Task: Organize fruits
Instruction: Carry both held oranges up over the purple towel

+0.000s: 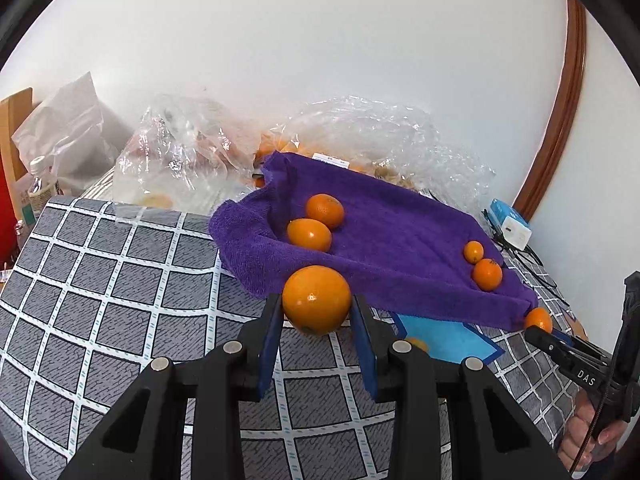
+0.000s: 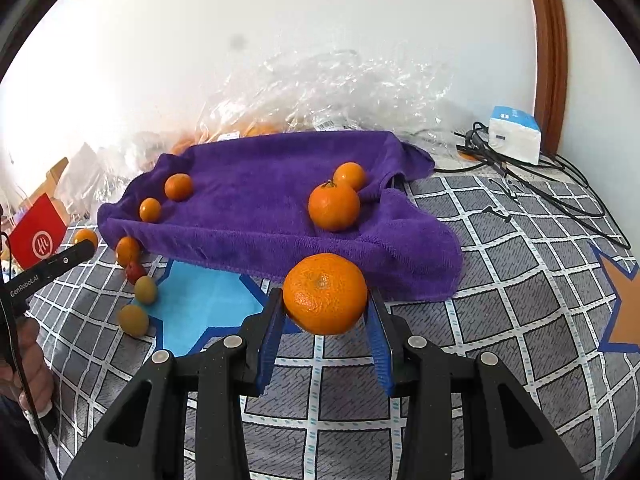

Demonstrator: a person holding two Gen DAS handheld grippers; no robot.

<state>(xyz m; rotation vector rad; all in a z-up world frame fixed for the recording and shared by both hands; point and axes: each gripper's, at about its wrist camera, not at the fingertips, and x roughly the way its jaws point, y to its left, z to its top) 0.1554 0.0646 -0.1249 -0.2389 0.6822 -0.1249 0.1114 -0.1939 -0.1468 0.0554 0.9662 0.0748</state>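
While my left gripper [image 1: 316, 312] pinches one orange [image 1: 317, 300] just before the purple towel [image 1: 400, 240] edge, my right gripper [image 2: 325, 312] pinches a mandarin [image 2: 325, 293] likewise. "DAS" and "GenRobot.AI" mark the gripper bodies. Bare checkered cloth [image 2: 500, 320] lies right of the towel.

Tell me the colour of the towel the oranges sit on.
Purple towel, clearest in the right wrist view.

I face a plain white wall [image 1: 320, 40], brightly lit, with a curved brown wooden door frame [image 2: 554, 52] at its right, above a grey grid-patterned tablecloth [image 1: 120, 280].
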